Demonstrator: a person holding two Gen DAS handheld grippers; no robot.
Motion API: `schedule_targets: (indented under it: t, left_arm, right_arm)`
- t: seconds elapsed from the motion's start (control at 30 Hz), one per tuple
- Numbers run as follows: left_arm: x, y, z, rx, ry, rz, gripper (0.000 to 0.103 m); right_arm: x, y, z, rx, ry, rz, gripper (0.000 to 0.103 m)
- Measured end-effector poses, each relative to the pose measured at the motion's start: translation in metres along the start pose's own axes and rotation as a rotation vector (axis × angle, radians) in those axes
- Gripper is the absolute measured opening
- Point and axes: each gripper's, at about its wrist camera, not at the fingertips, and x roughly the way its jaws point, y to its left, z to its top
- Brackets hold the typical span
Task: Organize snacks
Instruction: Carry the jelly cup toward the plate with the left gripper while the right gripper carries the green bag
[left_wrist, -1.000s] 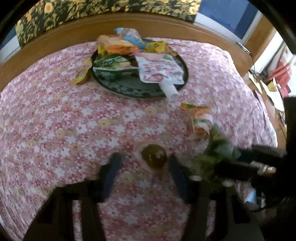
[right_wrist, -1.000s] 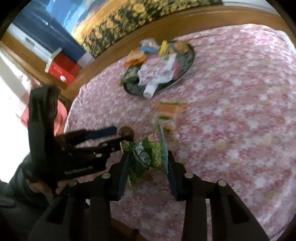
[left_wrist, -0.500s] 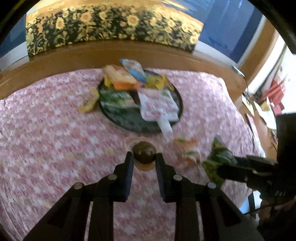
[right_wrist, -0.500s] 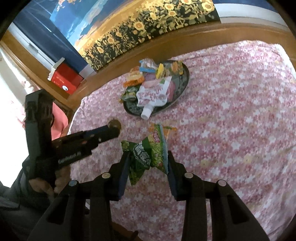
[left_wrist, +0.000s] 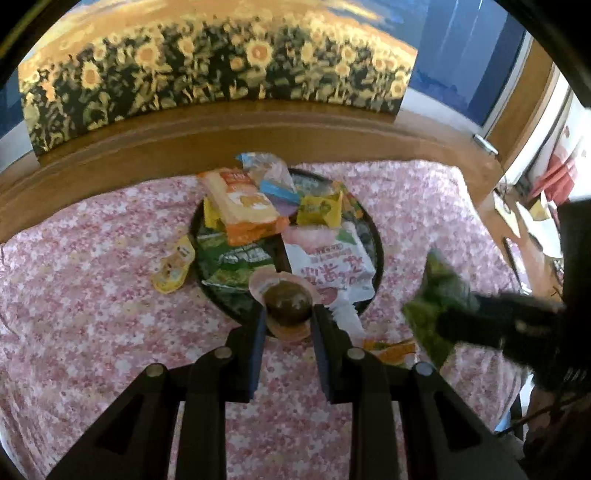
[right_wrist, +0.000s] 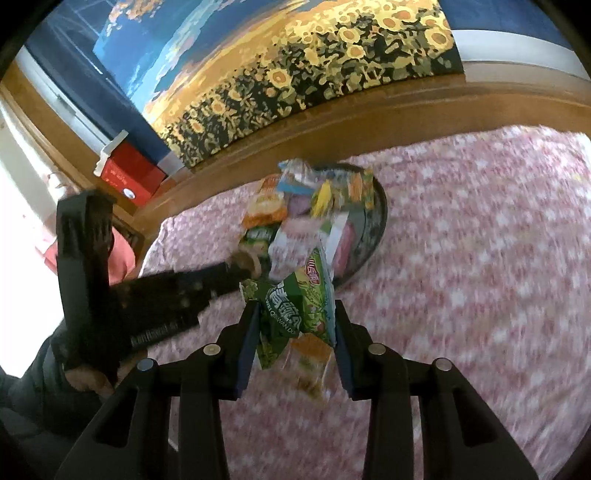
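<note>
Left claw (left_wrist: 288, 321) is gripping a round jelly cup (left_wrist: 286, 304) over the tray's (left_wrist: 376, 243) near rim while right claw (right_wrist: 295, 314) is clamping a green snack bag (right_wrist: 295, 306) beside it above the bed; risk: the heaped tray spilling packets once both are dropped.

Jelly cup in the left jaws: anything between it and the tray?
Nothing blocks the way; the jelly cup is at the tray's near rim. But the tray is crowded: a white pouch and green packet fill the near part, so it would land on them.
</note>
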Motion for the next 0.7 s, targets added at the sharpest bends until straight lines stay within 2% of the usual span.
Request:
schedule_targets:
  t: [0.2, 0.4, 0.5, 0.57, 0.7]
  left_arm:
    - [0.01, 0.003, -0.001, -0.021, 0.052, 0.006, 0.027]
    - [0.016, 0.011, 0.001, -0.051, 0.091, 0.009, 0.029]
    - [0.017, 0.015, 0.001, -0.081, 0.112, -0.002, 0.037]
    - [0.019, 0.017, 0.002, -0.093, 0.126, -0.019, 0.048]
    - [0.023, 0.019, 0.002, -0.099, 0.157, -0.001, 0.058]
  right_arm:
    - [0.02, -0.015, 0.029, 0.003, 0.012, -0.03, 0.038]
    - [0.04, -0.03, 0.046, -0.056, 0.059, -0.177, 0.039]
    - [0.044, -0.031, 0.056, -0.08, 0.057, -0.229, 0.039]
    - [0.047, -0.03, 0.06, -0.085, 0.057, -0.231, 0.039]
    - [0.043, -0.021, 0.067, -0.079, 0.016, -0.199, 0.039]
